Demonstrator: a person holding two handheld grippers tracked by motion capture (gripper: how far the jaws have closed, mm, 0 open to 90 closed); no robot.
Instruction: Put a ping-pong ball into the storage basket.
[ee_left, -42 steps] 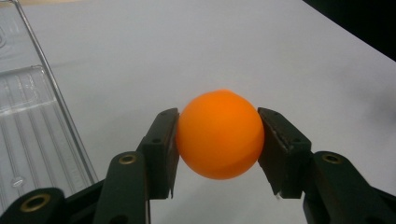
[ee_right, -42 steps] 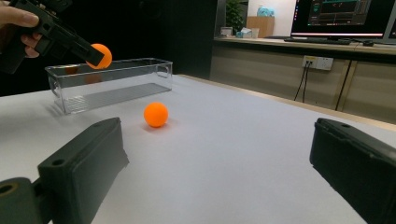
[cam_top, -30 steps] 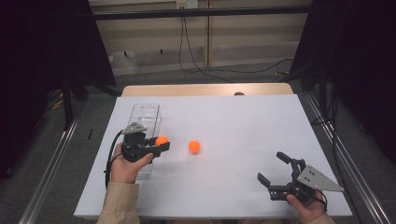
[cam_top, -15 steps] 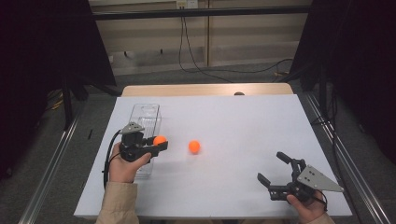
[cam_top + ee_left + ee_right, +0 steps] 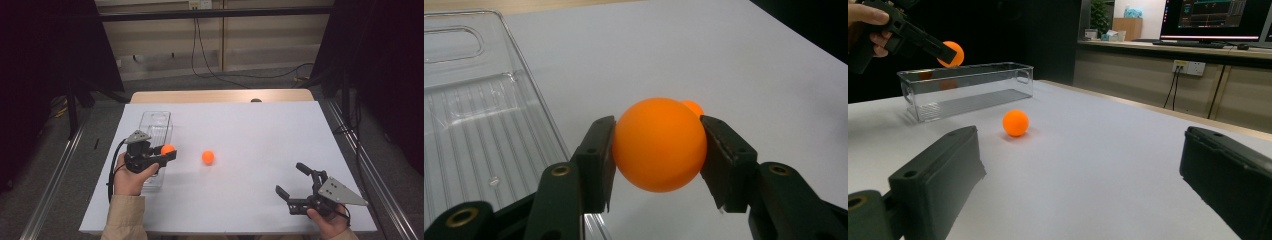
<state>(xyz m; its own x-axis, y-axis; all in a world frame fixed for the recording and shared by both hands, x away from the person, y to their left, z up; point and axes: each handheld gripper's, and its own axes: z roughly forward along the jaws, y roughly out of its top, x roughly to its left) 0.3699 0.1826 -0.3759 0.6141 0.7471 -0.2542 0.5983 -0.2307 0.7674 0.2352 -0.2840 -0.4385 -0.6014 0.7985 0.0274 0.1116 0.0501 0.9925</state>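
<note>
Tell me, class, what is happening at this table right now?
A person is working at a white table with a hand-held gripper in each hand. The left hand-held gripper is shut on a small round orange ball, held beside and a little above a clear plastic rectangular box. A second orange ball lies loose on the table nearer the middle. The right hand-held gripper is open and holds nothing, low over the table's near right corner.
</note>
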